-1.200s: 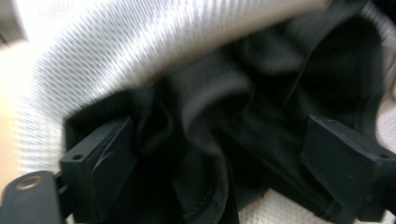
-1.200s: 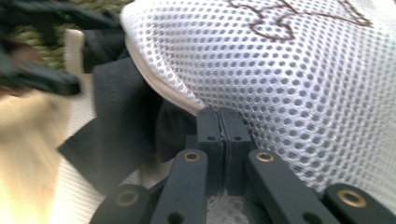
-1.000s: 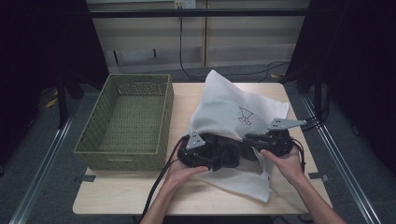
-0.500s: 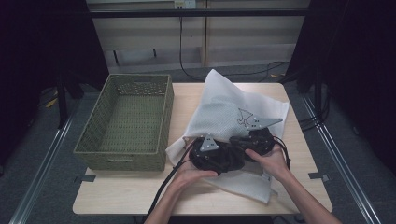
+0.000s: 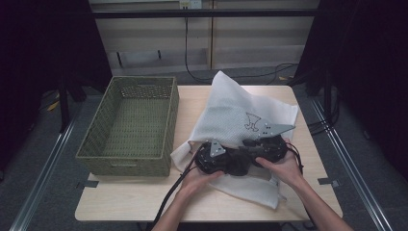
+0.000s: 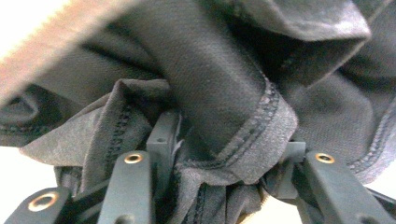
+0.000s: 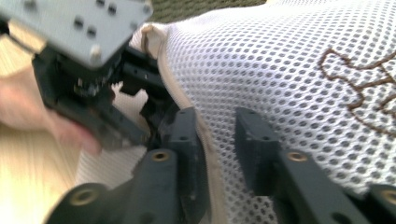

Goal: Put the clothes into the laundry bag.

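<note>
A white mesh bag (image 5: 231,113) with a brown stitched mark lies across the table's right half. At its near opening both grippers meet over a dark garment (image 5: 239,168). My left gripper (image 5: 230,162) has just been closing. In the left gripper view its jaws (image 6: 226,144) pinch bunched folds of the dark grey garment (image 6: 210,70). My right gripper (image 5: 251,147) has just been opening. In the right gripper view it (image 7: 219,135) stands parted, with the bag's beige hem (image 7: 208,140) running loose between its fingers and the mesh (image 7: 289,60) beyond.
A green wicker basket (image 5: 166,126) stands on the table's left half, close to the bag's left edge. Bare wood (image 5: 125,202) runs along the table's near edge. Cables trail from both grippers toward the person. Dark floor and rails flank the table.
Both hands have drawn together toward the bag's near opening, the left going right and the right going left. The bag's raised front fold has sunk lower.
</note>
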Motion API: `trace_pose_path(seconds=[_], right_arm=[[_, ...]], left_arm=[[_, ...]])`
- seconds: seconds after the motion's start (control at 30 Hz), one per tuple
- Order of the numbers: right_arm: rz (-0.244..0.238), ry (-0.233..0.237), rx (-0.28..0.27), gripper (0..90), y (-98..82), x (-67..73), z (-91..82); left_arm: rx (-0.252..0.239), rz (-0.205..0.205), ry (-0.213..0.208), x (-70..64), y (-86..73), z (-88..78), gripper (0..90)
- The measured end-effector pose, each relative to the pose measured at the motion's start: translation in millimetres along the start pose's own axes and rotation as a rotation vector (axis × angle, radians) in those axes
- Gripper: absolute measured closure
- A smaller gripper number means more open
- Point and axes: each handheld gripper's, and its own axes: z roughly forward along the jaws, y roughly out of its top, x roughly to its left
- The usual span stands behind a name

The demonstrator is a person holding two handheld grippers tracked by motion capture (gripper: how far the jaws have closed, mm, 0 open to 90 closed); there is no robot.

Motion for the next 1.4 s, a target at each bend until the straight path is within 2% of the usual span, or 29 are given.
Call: trace_pose_path(seconds=[0.03, 0.1, 0.13, 0.23, 0.3, 0.37, 0.43, 0.5, 0.57, 0.63, 0.67, 0.73, 0.9, 0.93, 1.07, 1.1, 1.13, 1.17, 1.23, 1.27, 1.33, 1.4], right_arm=[[-0.007, 0.010, 0.013, 64.1, -1.9, 0.7, 1.1], [-0.038, -0.023, 0.049, 64.3, -5.1, 3.1, 5.9], [-0.036, -0.025, 0.057, 64.6, -6.4, 2.7, 8.5], [-0.041, -0.043, 0.089, 66.8, -8.9, 1.7, 18.3], [-0.060, -0.066, 0.108, 69.1, -9.4, 3.4, 24.2], [-0.056, -0.067, 0.123, 70.9, -9.6, 5.0, 28.5], [-0.062, -0.070, 0.134, 75.0, -10.5, 5.2, 32.2], [-0.055, -0.074, 0.148, 82.9, -10.9, 5.6, 35.8], [-0.044, -0.057, 0.145, 86.4, -10.9, 4.2, 36.2], [-0.003, -0.014, 0.118, 87.8, -8.8, 0.4, 31.7], [0.021, 0.008, 0.092, 88.0, -6.8, -0.8, 27.7], [0.054, 0.052, 0.032, 88.4, 0.2, -0.7, 17.1], [0.060, 0.127, -0.101, 88.7, 26.3, 9.0, -10.9], [0.055, 0.135, -0.119, 88.7, 30.2, 11.0, -15.1], [0.071, 0.174, -0.183, 88.9, 41.0, 16.2, -29.9], [0.079, 0.192, -0.209, 88.9, 44.3, 16.7, -35.0], [0.080, 0.206, -0.230, 89.0, 47.9, 17.9, -40.0], [0.083, 0.216, -0.251, 89.0, 51.1, 19.1, -44.9], [0.088, 0.230, -0.279, 89.0, 55.0, 20.2, -51.3], [0.086, 0.228, -0.281, 89.0, 55.1, 20.0, -52.2], [0.111, 0.237, -0.274, 89.0, 51.1, 15.6, -49.5], [0.134, 0.229, -0.247, 89.0, 44.2, 9.7, -43.2]], left_arm=[[0.003, -0.007, 0.001, 1.0, -0.2, -1.3, 57.9], [-0.030, -0.032, -0.014, 1.6, -1.7, -1.8, 63.1], [-0.030, -0.037, -0.009, 1.7, -1.5, -2.1, 66.5], [-0.031, -0.040, -0.028, 4.7, -0.9, -3.0, 72.4], [-0.039, -0.061, -0.026, 4.4, 0.5, -4.3, 75.2], [-0.056, -0.073, -0.037, 5.4, 1.3, -3.8, 76.3], [-0.071, -0.094, -0.044, 5.6, 2.3, -3.4, 77.2], [-0.072, -0.094, -0.039, 5.5, 3.4, -3.8, 77.9], [-0.087, -0.112, -0.039, 6.0, 3.4, -4.2, 78.5], [-0.112, -0.134, -0.029, 7.0, 5.2, -6.0, 79.4], [-0.139, -0.162, -0.036, 8.1, 6.7, -6.6, 79.9], [-0.170, -0.176, -0.010, 9.5, 12.7, -9.6, 80.6], [-0.287, -0.234, 0.027, 21.0, 37.5, -27.2, 81.8], [-0.306, -0.236, 0.053, 22.2, 43.5, -31.6, 82.0], [-0.374, -0.235, 0.100, 25.5, 65.4, -43.0, 82.6], [-0.401, -0.242, 0.137, 22.8, 70.0, -44.7, 82.7], [-0.418, -0.234, 0.156, 21.9, 73.6, -46.6, 82.8], [-0.438, -0.249, 0.140, 20.5, 77.5, -45.8, 82.7], [-0.422, -0.199, 0.170, 16.3, 81.7, -41.4, 82.5], [-0.414, -0.199, 0.148, 15.1, 81.1, -35.7, 82.3], [-0.379, -0.182, 0.141, 12.5, 74.6, -22.3, 82.0], [-0.339, -0.199, 0.111, 13.3, 64.5, -10.1, 81.8]])
